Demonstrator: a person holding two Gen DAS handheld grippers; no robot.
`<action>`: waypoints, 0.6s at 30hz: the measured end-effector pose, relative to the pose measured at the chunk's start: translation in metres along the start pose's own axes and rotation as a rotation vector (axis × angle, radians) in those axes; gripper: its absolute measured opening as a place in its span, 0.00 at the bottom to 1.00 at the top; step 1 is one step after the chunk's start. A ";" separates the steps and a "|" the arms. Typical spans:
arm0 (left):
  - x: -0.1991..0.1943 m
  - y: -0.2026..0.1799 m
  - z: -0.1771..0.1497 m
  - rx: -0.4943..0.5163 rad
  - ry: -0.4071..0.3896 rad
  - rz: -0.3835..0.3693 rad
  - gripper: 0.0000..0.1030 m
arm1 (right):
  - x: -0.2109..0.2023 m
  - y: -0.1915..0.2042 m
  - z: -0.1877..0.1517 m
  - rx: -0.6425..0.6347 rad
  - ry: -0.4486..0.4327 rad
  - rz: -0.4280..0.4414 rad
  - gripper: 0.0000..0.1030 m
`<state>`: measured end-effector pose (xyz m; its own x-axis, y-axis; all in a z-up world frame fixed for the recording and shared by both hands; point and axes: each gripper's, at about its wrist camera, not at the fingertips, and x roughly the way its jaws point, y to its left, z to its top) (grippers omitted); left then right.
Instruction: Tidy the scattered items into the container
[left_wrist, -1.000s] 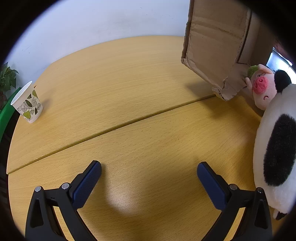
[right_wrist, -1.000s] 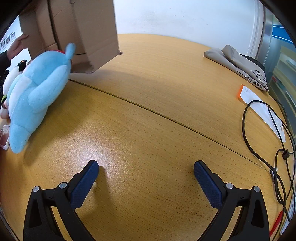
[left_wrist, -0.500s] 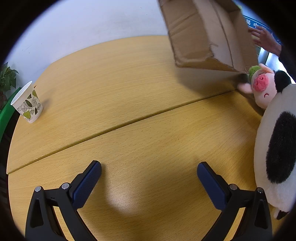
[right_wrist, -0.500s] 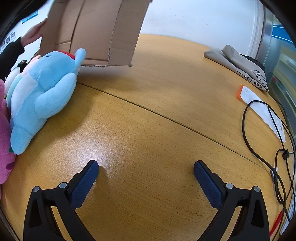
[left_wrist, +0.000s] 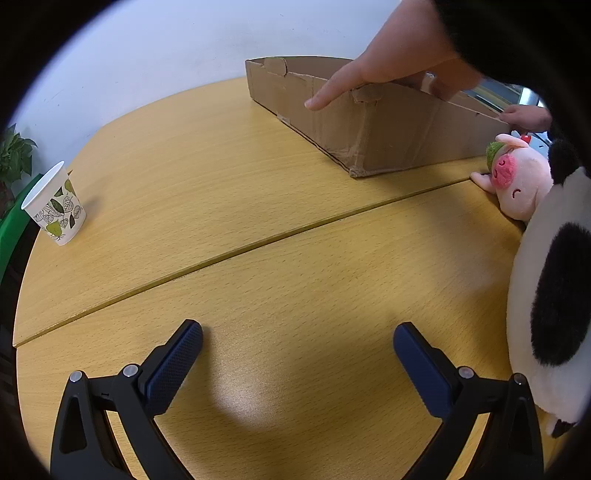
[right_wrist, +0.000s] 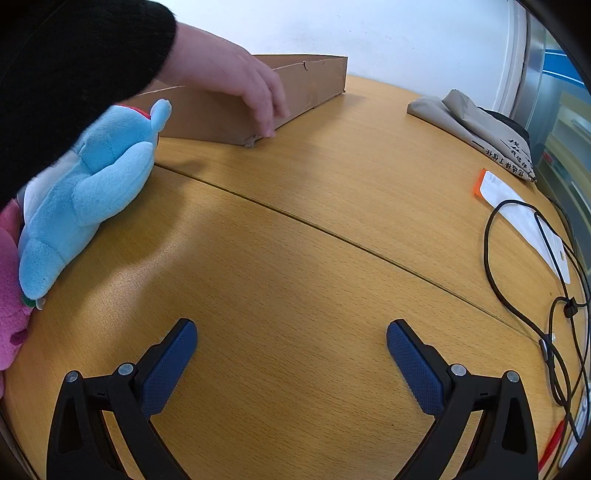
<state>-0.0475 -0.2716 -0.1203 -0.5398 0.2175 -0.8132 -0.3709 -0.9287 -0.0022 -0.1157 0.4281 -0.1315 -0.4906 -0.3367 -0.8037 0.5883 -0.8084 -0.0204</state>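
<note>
We see the cardboard box (left_wrist: 373, 122) sitting flat on the far part of the wooden table (left_wrist: 258, 206), open side up. A bare hand (left_wrist: 391, 59) in a black sleeve rests on its near rim; in the right wrist view the same hand (right_wrist: 236, 85) grips the box's (right_wrist: 310, 85) near corner.

Left gripper (left_wrist: 297, 354): jaws spread wide, nothing between them, hovering over bare table. To its right, a black-and-white plush (left_wrist: 546, 306) lies close by; a pink pig plush (left_wrist: 517, 181) lies beyond it, just beside the box. A leaf-print paper cup (left_wrist: 55, 210) stands upright at the far left.

Right gripper (right_wrist: 291, 354): jaws also spread wide and holding nothing. On its left lies a blue plush (right_wrist: 88, 192), its far end next to the box; a pink plush (right_wrist: 11, 310) touches its near end. To the right we note a black cable (right_wrist: 532, 273), a paper slip (right_wrist: 524, 218) and folded beige cloth (right_wrist: 472, 125).
</note>
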 end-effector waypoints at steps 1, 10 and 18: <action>0.000 0.000 0.000 0.000 0.000 0.000 1.00 | 0.000 0.000 0.000 0.000 0.000 0.000 1.00; 0.000 0.000 0.000 0.000 0.000 0.000 1.00 | 0.000 0.000 0.000 0.000 0.000 0.000 1.00; 0.000 0.000 -0.001 0.000 0.000 0.000 1.00 | 0.000 0.000 0.000 0.000 0.000 0.000 1.00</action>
<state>-0.0469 -0.2715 -0.1206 -0.5399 0.2174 -0.8132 -0.3706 -0.9288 -0.0023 -0.1155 0.4281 -0.1312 -0.4906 -0.3366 -0.8038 0.5884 -0.8083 -0.0206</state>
